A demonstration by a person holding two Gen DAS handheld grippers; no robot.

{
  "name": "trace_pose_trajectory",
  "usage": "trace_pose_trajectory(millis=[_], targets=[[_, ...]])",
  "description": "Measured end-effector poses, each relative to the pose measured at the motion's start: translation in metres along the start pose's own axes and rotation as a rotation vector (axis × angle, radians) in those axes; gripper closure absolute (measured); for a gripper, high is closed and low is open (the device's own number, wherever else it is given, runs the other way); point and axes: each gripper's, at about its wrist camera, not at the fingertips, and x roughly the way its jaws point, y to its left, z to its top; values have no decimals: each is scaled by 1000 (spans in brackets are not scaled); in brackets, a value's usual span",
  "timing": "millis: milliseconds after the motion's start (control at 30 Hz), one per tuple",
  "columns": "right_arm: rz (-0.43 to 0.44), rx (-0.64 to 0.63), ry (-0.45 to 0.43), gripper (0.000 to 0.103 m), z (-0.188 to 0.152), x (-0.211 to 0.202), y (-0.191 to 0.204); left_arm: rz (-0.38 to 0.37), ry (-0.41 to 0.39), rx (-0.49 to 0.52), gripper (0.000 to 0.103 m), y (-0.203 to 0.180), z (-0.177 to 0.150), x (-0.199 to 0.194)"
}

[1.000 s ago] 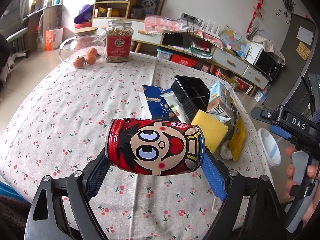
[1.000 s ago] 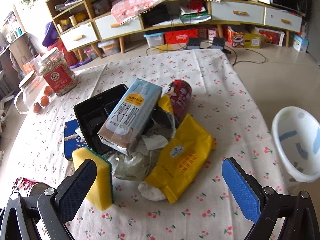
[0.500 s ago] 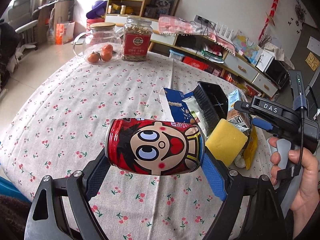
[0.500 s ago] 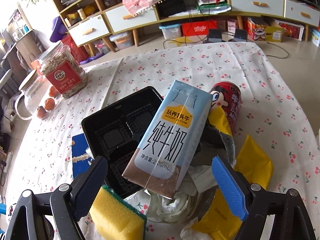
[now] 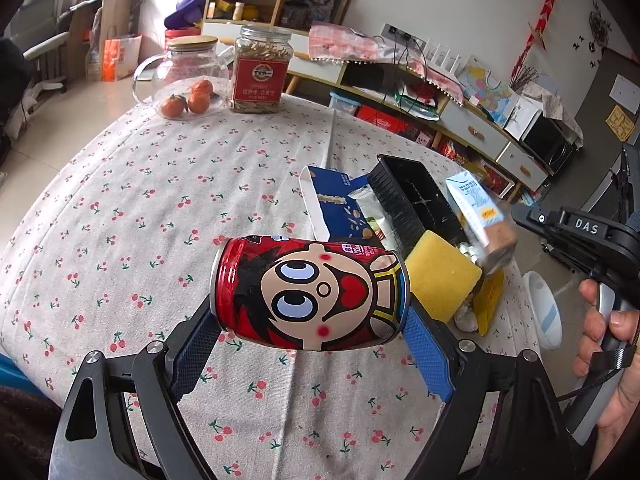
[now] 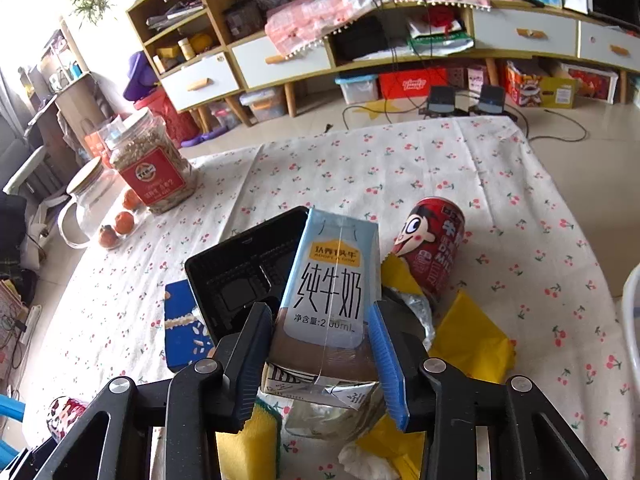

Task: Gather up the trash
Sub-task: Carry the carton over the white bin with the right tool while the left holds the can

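The trash lies in one heap near the right edge of the tabletop [image 6: 360, 168], and the milk carton [image 6: 332, 292] on top of this heap is the piece being taken now. The right tongs [image 6: 320, 356] have just been closing around its lower end; the two blue pads now touch its sides, so I judge the carton is gripped, but only low down. The left tongs [image 5: 312, 340] are clenched on a red cartoon can [image 5: 310, 294], held sideways by its two ends above the tabletop, well apart from the heap.

What may go wrong: the carton is tall and leaning, and the grip is near its bottom, so it may swing or slip out when lifted. It also rests against the black plastic tray [image 6: 244, 268], so it may drag the tray or the crumpled foil wrapper [image 6: 416, 312]. A hard squeeze may crush the carton, and I cannot tell if liquid remains inside. The can is held only by its smooth ends and may slide out if the hand tilts.

The black tray looks empty in its compartments. Under and around it lie a yellow sponge [image 5: 440, 284], a yellow packet [image 6: 472, 340], a blue snack packet [image 5: 336, 204] and a second red can [image 6: 434, 248]. A white bin [image 5: 542, 312] stands beside the tabletop, and its contents are not visible. At the far side, a jar [image 5: 262, 70] holds what seems to be seeds or nuts, and a glass jug [image 5: 188, 64] stands next to some small oranges [image 5: 188, 98].
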Motion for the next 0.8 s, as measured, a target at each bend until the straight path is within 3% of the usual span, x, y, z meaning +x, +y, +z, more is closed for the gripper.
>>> trace_pose_trajectory(millis=[33,67,267,300,333,400,433,533,633,800], targets=[[11,3,-1,93,1,-6,-4,-7,1,4,14,-3,0,0],[15,12,-8,99,1,-11,-8,-14,2,9,14,-7,1,0],[55,16,9,98,-4,-31,-31,-41,19,8,14,-23,1,5],[55,27,17,94,-6,-31,-36,-44,21,6,14,-25,1,6],[54,33,26,88,-8,-30,-39,-43,19,8,14,-27,1,6],[49,40,29,47,-13,-31,-45,-37,16,13,14,-29,1,6],[50,40,28,42,-15,-32,-46,-34,17,11,14,-29,1,7],[45,-20,55,42,-18,-25,-36,-22,26,-2,14,-22,0,9],[-36,-87,64,42,-19,-8,-27,-12,36,-19,14,-12,-2,10],[-71,-89,119,42,-17,26,-32,0,39,-28,14,-3,-3,9]])
